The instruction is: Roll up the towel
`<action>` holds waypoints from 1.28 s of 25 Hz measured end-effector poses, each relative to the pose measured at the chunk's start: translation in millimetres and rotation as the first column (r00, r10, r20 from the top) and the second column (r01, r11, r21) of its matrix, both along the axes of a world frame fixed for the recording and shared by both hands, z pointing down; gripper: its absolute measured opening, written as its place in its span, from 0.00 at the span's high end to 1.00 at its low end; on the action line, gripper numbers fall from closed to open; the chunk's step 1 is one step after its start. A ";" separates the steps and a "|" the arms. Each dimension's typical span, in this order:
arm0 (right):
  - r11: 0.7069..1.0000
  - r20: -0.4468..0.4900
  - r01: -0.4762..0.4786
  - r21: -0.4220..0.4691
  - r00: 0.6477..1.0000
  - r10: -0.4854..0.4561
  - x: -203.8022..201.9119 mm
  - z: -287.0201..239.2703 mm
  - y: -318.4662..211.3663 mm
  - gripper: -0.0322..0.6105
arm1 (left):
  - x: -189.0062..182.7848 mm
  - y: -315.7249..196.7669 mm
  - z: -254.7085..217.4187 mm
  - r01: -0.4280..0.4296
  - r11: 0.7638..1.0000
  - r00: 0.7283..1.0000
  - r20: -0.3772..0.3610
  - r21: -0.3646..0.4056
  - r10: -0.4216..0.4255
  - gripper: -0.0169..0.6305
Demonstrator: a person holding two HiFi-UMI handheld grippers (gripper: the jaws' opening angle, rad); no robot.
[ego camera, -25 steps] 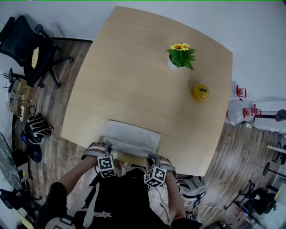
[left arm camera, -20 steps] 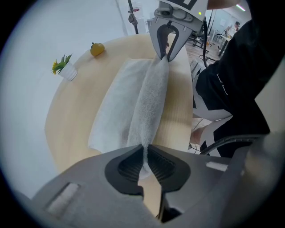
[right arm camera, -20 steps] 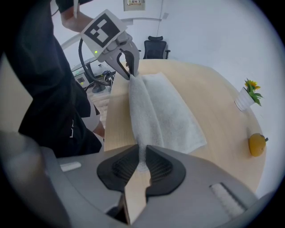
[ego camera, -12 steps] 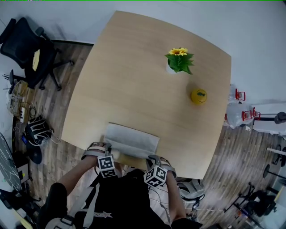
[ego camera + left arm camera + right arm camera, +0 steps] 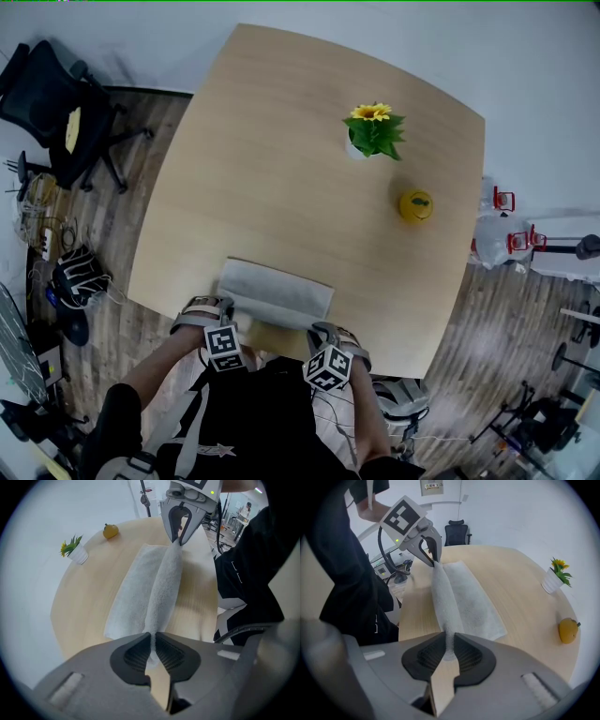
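- Towel lay at the near edge of the table, its far part flat and its near edge drawn up into a tight ridge between the two grippers.
- The left gripper was clamped on one end of that ridge, with cloth pinched between its ribbed pads. The right gripper was clamped on the other end in the same way.
- Compared with a second before, both grippers had crept a little away from the person and slightly upward, carrying the near edge with them. The far edge seemed to keep its place on the table.
- That probably meant the roll was only starting — the near edge was raised and headed over the flat part, but no full turn of cloth showed yet.
- The next move likely called for laying the ridge onto the flat cloth and keeping both ends level, or the roll could skew.
- A potted flower and a yellow fruit stood well apart from the towel, on the far right of the table — clear of the work.
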State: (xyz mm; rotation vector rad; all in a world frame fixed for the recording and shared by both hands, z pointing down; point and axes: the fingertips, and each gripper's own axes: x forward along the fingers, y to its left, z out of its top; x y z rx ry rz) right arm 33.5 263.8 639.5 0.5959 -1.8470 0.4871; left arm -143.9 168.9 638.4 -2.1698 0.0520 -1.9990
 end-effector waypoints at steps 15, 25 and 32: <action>0.999 -0.006 -0.030 0.034 1.000 0.030 20.9 -4.0 -34.7 0.80 | 17.8 -32.4 -1.3 -0.011 1.000 1.000 -0.011 0.022 0.011 0.90; 0.998 -0.013 -0.052 0.047 0.999 0.053 29.3 0.4 -54.8 0.80 | 27.3 -58.2 -0.4 0.003 0.999 1.000 -0.029 0.053 -0.002 0.90; 0.996 -0.029 -0.067 0.063 0.997 0.069 34.6 8.6 -66.4 0.80 | 31.1 -71.2 9.5 0.013 0.999 1.000 -0.007 0.038 -0.013 0.89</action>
